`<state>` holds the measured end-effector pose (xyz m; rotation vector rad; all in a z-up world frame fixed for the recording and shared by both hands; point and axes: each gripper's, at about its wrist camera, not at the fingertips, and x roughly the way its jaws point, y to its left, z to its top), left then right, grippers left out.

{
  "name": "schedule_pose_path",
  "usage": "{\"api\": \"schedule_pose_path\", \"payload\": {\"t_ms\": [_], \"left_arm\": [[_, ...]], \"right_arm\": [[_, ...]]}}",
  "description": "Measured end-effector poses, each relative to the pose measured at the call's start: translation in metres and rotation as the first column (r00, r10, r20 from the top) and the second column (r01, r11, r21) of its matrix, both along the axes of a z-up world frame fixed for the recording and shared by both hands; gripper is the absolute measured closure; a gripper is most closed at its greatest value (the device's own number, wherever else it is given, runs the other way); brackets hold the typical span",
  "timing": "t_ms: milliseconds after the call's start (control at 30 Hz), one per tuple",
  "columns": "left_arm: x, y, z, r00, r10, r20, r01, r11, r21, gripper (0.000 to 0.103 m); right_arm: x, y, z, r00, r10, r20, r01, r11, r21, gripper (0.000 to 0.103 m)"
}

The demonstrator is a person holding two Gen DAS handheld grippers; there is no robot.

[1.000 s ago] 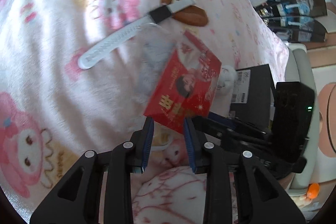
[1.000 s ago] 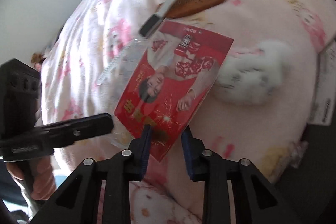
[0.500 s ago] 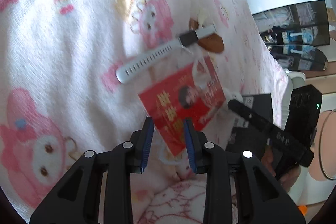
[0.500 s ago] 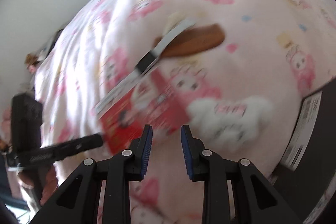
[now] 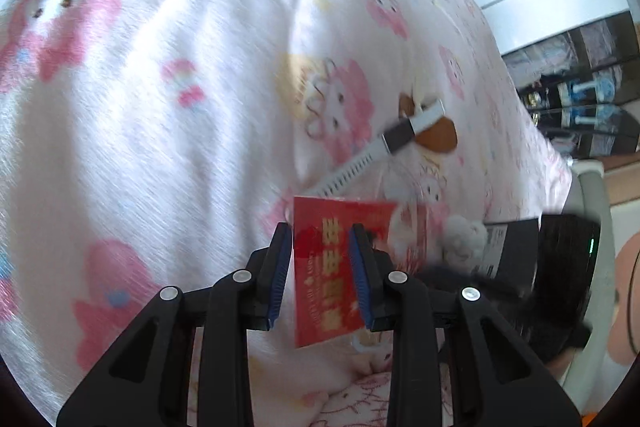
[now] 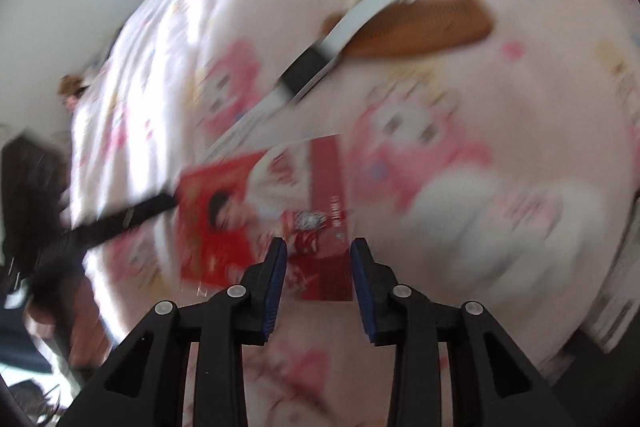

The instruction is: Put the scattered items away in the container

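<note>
Left tongs and right tongs both gape; flat red printed packet lies blurred, partly hidden behind them.

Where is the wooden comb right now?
On the pink blanket, upper right in the right wrist view, partly under the white watch strap, beyond the red packet.

Readable markings: few, mostly blurred.
Red packet: large gold double-happiness characters "囍" stacked down its face in the left wrist view, more gold characters below them too smeared to read; a line of small gold print along its left edge, illegible. Right wrist view shows the same packet's printed figure and a strip of characters, motion-blurred, unreadable. Black box carries a white label with fine print, too small to make out.
</note>
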<state>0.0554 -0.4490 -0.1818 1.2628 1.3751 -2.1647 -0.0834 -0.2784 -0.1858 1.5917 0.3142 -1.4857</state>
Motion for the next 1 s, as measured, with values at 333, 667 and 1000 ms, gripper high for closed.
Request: {"api": "schedule_pose_path", "payload": {"t_ms": [333,667,1000], "left_arm": [[0.015,0.016,-0.016,0.999,-0.027,0.023,0.026,0.999,0.041,0.074],[0.016,0.047,0.065,0.991,-0.084,-0.106,0.077,0.994,-0.071,0.074],[-0.021,0.145,0.153,0.931,-0.299,-0.210,0.265,0.948,-0.178,0.074]], "right_arm": [[0.003,-0.009,-0.004,0.997,-0.008,-0.075,0.007,1.000,-0.022,0.072],[0.014,0.028,0.063,0.990,-0.077,-0.116,0.056,0.982,-0.179,0.072],[0.028,0.151,0.148,0.950,-0.261,-0.172,0.199,0.930,-0.310,0.072]]}}
